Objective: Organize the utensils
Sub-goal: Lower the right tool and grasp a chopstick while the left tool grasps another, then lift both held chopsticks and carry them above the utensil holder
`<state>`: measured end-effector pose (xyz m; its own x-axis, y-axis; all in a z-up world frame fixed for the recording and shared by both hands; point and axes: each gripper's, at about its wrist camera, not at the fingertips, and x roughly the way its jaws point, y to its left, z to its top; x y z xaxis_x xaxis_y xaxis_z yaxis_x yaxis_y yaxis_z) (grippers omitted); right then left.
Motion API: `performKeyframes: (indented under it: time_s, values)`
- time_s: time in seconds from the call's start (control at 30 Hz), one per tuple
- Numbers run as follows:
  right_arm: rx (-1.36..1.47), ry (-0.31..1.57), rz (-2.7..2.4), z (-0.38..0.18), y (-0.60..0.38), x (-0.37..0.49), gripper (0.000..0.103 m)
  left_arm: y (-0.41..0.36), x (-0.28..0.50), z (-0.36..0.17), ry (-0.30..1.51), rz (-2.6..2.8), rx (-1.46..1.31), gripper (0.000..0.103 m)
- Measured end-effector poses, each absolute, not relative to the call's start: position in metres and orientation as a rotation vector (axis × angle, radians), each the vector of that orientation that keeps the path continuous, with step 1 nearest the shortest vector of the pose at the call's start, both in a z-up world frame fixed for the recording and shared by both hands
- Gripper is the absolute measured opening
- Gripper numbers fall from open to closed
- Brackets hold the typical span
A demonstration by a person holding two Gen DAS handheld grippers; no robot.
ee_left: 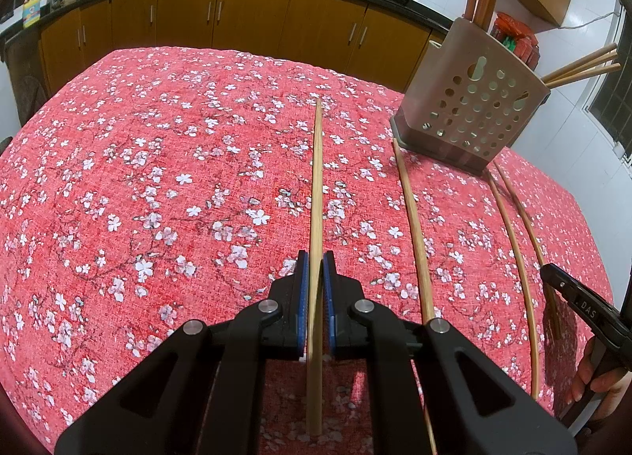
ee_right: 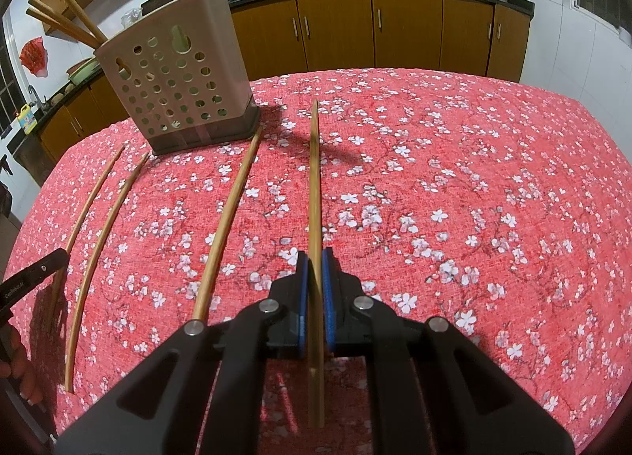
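Two chopsticks are already in hand: the left tool (ee_left: pixel 315 265) is clamped on one chopstick (ee_left: pixel 316 186) and the right tool (ee_right: pixel 315 263) on another (ee_right: pixel 314 186), each stick pointing forward above the red flowered worktop (ee_left: pixel 158 178). Three loose chopsticks (ee_right: pixel 229 218) lie on the cloth between the tools, in front of the perforated holder (ee_right: pixel 173 87), which stands toward the far edge with several sticks already in it. I judge this the carrying step; next, each held stick needs tipping upright and lowering into the holder's open top.
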<state>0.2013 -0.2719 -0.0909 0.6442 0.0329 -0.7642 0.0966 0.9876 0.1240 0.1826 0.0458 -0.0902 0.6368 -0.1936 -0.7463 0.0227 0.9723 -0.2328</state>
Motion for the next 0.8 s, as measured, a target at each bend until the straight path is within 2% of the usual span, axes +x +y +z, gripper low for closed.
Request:
performKeyframes:
  time_s: [0.57, 0.8]
  values:
    - [0.166, 0.868, -0.033, -0.09, -0.274, 0.191, 0.008, 0.026, 0.175, -0.089, 0.883, -0.105, -0.084, 0.008]
    - [0.19, 0.728, -0.039, -0.042, -0.285, 0.175, 0.008, 0.03, 0.174, -0.059, 0.826, -0.132, -0.116, 0.008]
